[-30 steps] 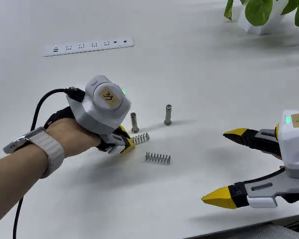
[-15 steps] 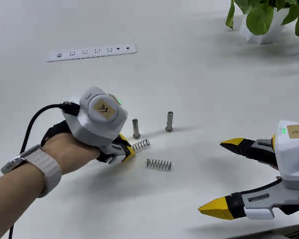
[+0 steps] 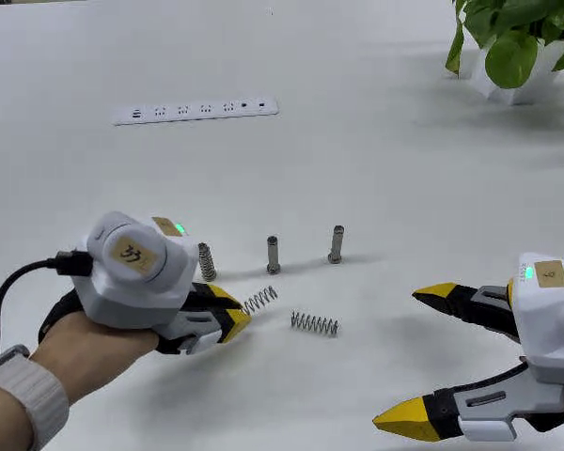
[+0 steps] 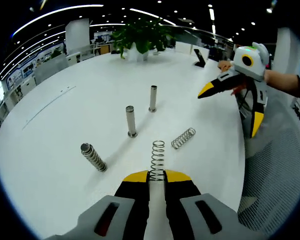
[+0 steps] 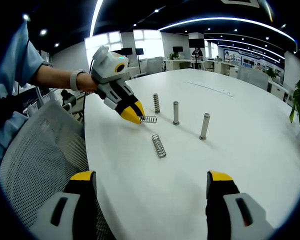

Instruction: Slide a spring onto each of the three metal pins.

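My left gripper (image 3: 237, 319) is clamped on one end of a spring (image 3: 260, 300), whose free coils stick out toward the middle pin (image 3: 273, 254). My right gripper (image 3: 415, 357) hovers with its jaws wide apart, well clear of the pins. Bare white table (image 3: 385, 169) lies between the grippers, and its near edge is close behind them. A loose spring (image 3: 315, 323) lies flat near the held one. The left pin (image 3: 207, 262) wears a spring. The middle pin and right pin (image 3: 336, 243) stand upright and bare.
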A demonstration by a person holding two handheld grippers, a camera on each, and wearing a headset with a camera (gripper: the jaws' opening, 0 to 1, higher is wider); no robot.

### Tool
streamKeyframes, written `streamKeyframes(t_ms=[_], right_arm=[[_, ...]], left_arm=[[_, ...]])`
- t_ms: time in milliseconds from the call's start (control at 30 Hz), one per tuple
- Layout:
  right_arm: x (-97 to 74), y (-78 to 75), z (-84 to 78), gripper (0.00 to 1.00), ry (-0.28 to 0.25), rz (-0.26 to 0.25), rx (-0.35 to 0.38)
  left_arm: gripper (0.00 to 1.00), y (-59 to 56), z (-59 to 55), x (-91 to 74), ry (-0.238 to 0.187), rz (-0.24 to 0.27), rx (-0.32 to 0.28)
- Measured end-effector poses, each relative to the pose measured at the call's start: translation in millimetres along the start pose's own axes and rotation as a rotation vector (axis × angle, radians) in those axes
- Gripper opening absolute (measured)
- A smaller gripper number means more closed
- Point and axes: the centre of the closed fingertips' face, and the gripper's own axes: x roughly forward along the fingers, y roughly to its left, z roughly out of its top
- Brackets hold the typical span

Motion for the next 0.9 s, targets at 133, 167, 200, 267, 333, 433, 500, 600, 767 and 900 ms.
streamKeyframes(t_ms=[133, 167, 200, 267, 333, 433, 500, 600, 767, 900], right_arm=[[4.4, 5.0, 1.0, 0.92, 0.008, 0.016, -0.012], [5.5, 7.0, 2.3, 0.92, 0.008, 0.022, -0.016], [6.4, 8.5, 3.3, 0.91, 0.009, 0.027, -0.02], [8.1, 11.2, 5.5, 0.91, 0.009, 0.037, -0.028], [10.3, 13.0, 6.2, 0.91, 0.01, 0.049, -0.025], [13.8, 16.8, 4.6, 0.91, 0.03, 0.07, -0.04], [16.3, 20.0, 5.2, 0.9, 0.04, 0.084, -0.051], [19.8, 23.5, 9.1, 0.9, 0.042, 0.101, -0.062], [27.6, 31.5, 15.3, 0.87, 0.047, 0.135, -0.079], [31.3, 37.4, 24.7, 0.84, 0.025, 0.155, -0.077]], left_arm=[[0.1, -2.8, -8.5, -8.4, -0.013, -0.001, -0.008], [0.1, -6.0, -9.5, -11.0, -0.019, -0.004, -0.006], [0.1, -8.2, -10.4, -13.8, -0.027, -0.007, -0.006], [0.1, -10.3, -12.2, -18.7, -0.048, -0.01, -0.004], [0.1, -14.2, -13.4, -22.2, -0.066, -0.017, 0.012], [0.1, -23.4, -13.9, -25.3, -0.087, -0.038, 0.035], [0.1, -25.3, -14.9, -27.5, -0.103, -0.05, 0.056], [0.1, -35.8, -14.0, -28.4, -0.121, -0.069, 0.085], [0.1, -39.2, -16.8, -31.1, -0.123, -0.098, 0.133], [0.1, -44.1, -16.1, -31.7, -0.127, -0.114, 0.16]])
